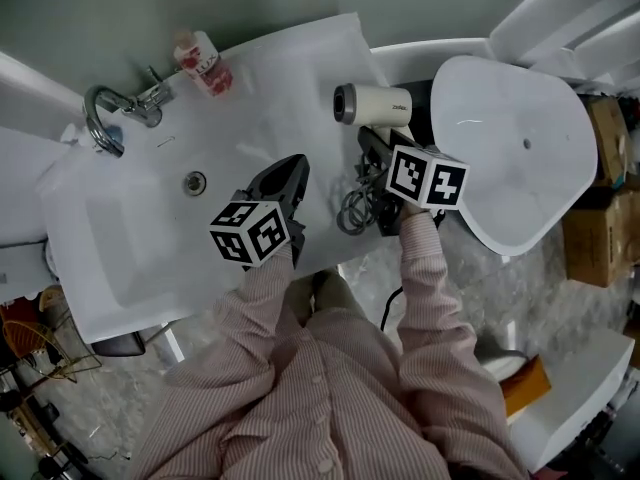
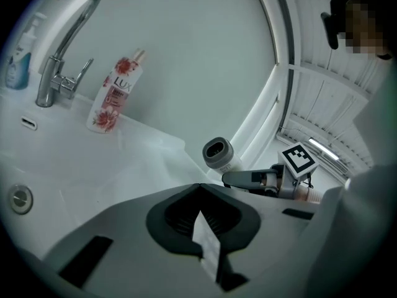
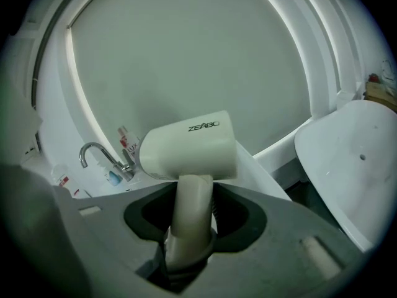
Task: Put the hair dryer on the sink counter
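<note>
The cream hair dryer (image 1: 375, 104) hangs level over the right end of the white sink counter (image 1: 270, 68), nozzle toward the basin. My right gripper (image 1: 375, 146) is shut on its handle (image 3: 189, 219); the barrel (image 3: 186, 146) stands just above the jaws. Whether the dryer touches the counter I cannot tell. Its dark cord (image 1: 355, 208) lies coiled at the counter's front edge. My left gripper (image 1: 290, 176) hovers over the counter beside the basin, jaws together and holding nothing (image 2: 201, 222). From the left gripper view the dryer's nozzle (image 2: 218, 154) and the right gripper (image 2: 260, 179) show at the counter's far end.
A chrome faucet (image 1: 105, 113) and a pink-flowered bottle (image 1: 205, 63) stand at the back of the sink, and the drain (image 1: 195, 181) sits in the basin. A raised white toilet lid (image 1: 520, 148) stands just right of the counter. Cardboard boxes (image 1: 600, 238) lie farther right.
</note>
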Motion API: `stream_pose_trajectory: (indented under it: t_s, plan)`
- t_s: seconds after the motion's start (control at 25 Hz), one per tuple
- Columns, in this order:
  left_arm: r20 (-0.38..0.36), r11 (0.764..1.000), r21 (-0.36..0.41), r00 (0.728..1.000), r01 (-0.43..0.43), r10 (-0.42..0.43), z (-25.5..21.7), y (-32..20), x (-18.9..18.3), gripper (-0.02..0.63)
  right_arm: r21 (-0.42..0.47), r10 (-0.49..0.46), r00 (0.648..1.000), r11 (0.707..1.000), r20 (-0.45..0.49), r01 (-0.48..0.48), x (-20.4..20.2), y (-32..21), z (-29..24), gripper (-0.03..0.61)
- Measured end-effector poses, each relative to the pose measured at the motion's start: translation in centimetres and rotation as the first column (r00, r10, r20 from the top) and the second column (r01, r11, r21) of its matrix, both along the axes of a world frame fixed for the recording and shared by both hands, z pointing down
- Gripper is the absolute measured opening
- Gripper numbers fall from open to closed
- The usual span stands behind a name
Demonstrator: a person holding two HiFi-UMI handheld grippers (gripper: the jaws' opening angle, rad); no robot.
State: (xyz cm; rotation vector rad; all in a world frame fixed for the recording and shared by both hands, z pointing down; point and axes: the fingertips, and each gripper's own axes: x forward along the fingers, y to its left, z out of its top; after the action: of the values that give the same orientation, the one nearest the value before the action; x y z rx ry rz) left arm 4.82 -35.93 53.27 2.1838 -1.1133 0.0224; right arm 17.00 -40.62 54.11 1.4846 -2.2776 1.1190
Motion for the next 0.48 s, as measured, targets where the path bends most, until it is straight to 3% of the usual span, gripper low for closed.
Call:
stream_pose_trajectory:
  t_s: [0.48]
  plan:
    - [0.004, 0.997, -0.078, 1.0, 0.004, -0.004, 3.5, -1.2, 0.0, 0.002, -0.111, -0.084, 0.987, 0.991, -0.139, 0.069, -1.2, -1.7, 4.4, 0.161]
